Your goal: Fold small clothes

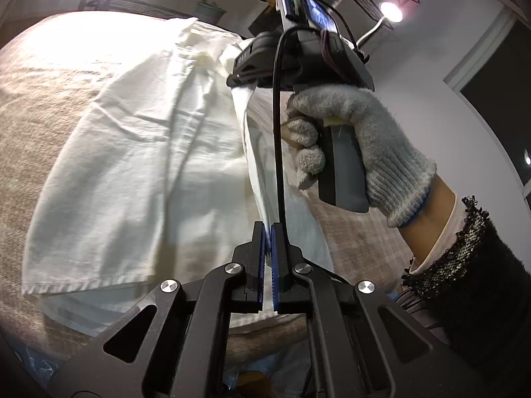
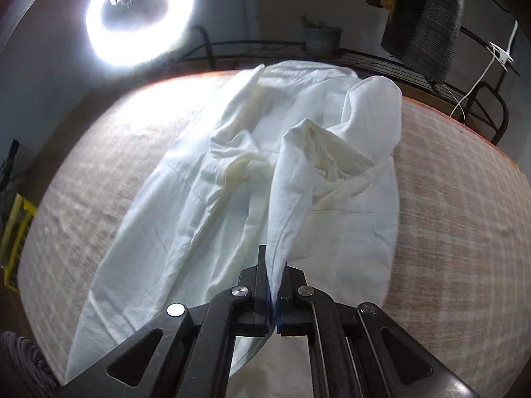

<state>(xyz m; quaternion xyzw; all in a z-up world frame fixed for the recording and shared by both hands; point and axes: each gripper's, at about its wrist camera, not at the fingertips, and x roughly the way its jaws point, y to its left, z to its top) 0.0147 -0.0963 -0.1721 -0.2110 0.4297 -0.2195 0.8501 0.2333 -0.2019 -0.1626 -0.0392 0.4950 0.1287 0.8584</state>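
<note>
A white garment [image 1: 142, 165] lies spread on a beige cloth-covered table [image 1: 39, 116]. My left gripper [image 1: 267, 232] is shut, with a thin edge of the white garment running between its blue pads. The right gripper's body [image 1: 298, 59], held by a grey-gloved hand [image 1: 358, 142], hangs over the garment's right side. In the right wrist view the white garment [image 2: 232, 182] is bunched in the middle, and my right gripper [image 2: 274, 265] is shut on a raised fold of it, lifted off the table [image 2: 458, 199].
A ring light [image 2: 139, 16] glares at the back left. A metal rack [image 2: 431, 76] with a plant pot [image 2: 320, 38] stands behind the table. A dark hanging cloth [image 2: 424, 16] is at the back right. A yellow frame [image 2: 16, 229] is at the far left.
</note>
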